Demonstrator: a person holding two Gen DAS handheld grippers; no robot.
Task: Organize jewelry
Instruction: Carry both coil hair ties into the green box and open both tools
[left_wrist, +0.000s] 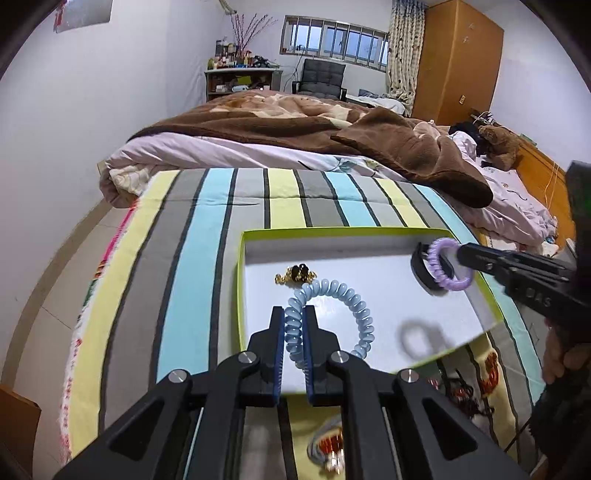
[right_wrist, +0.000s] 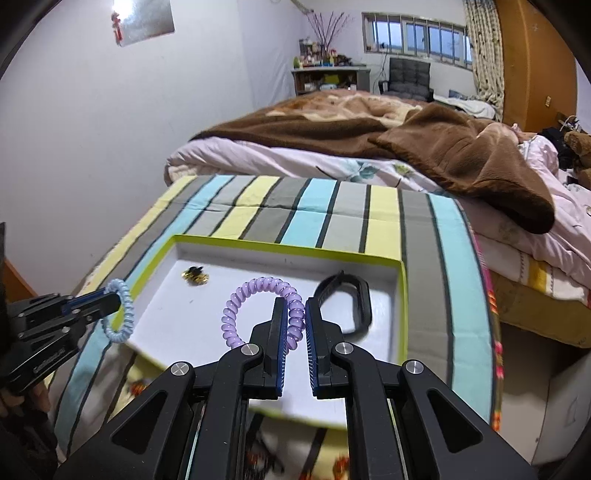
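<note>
**Two coil bands carried over the sorting box**

The left claw (left_wrist: 293, 314) is clamped on a pale blue coil band (left_wrist: 332, 295), its blue-lined pads pressed on one side of the loop so that the rest hangs free to the right of the jaws. The right claw (right_wrist: 295, 306) pinches a lilac coil band (right_wrist: 258, 295) the same way, with the loop hanging out to the left. Holding each by a single stretch of coil appears to keep the loops open and clear of each other, ready to be let go cleanly.

Both bands are held above a shallow white box with a lime-green rim (left_wrist: 242, 295), which rests on a striped cloth (left_wrist: 192, 258) at the foot of a bed. The blurred shadow on the box floor in the left wrist view suggests the lilac band is still in the air, not lying in the box. Seen from the right wrist view, the blue band hangs at the box's near left edge, so it may not yet be fully over the floor.

Already in the box are a small gold and black ornament (right_wrist: 195, 275) towards one back corner and a black wristband (right_wrist: 347, 299) on the opposite side, well apart. The wide bare floor between them looks like the natural place for the two bands. Other small pieces lie on the cloth outside the box, too blurred to name.
</note>
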